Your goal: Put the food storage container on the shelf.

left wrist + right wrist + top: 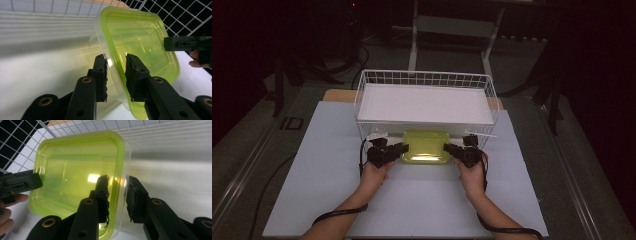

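Black jaws of the left hand-held gripper [116,75] are straddling, not pinching, the green container [140,45] rim (right hand-held gripper [117,197] likewise, at 3 o'clock).

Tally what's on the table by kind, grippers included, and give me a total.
Yellow-green plastic container: 1
White wire basket: 1
White board lying in the basket: 1
Black grippers, left gripper and right gripper: 2
Total: 5

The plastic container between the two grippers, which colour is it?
Translucent yellow-green plastic container, seen best in the right gripper view.
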Demonstrator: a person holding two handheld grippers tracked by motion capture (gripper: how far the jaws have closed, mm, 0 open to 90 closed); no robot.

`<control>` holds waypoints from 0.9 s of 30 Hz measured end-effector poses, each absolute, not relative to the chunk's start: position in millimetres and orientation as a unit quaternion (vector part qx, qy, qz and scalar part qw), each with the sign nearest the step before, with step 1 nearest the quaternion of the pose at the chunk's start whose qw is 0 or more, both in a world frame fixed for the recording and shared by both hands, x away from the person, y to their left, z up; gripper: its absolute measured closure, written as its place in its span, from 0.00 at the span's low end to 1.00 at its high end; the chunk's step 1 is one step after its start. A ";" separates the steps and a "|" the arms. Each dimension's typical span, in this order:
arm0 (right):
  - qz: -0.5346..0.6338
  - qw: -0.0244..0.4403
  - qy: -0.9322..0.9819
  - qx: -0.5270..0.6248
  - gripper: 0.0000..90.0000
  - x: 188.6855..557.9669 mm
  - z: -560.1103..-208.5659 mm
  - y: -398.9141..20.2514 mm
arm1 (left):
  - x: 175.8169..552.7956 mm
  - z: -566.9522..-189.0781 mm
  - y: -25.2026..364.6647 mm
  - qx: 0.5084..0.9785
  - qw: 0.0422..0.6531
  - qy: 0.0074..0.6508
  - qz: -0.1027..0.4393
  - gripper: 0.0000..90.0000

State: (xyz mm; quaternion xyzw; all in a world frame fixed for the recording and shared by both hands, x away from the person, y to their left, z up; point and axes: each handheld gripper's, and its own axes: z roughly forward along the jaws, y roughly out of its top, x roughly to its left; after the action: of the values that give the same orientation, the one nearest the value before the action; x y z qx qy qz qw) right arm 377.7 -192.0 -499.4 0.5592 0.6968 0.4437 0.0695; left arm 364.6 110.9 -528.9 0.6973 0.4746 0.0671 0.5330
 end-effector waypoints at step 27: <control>0.451 0.122 0.708 0.530 0.59 368.7 -490.7 -186.1 | 352.3 -518.5 119.4 0.687 0.549 0.466 0.099 0.55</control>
State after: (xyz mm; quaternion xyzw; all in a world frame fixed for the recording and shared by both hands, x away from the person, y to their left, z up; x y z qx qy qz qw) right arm 368.7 -186.1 -490.7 0.5297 0.7077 0.4513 0.1221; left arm 352.3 119.4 -518.5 0.6866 0.4656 0.0992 0.5495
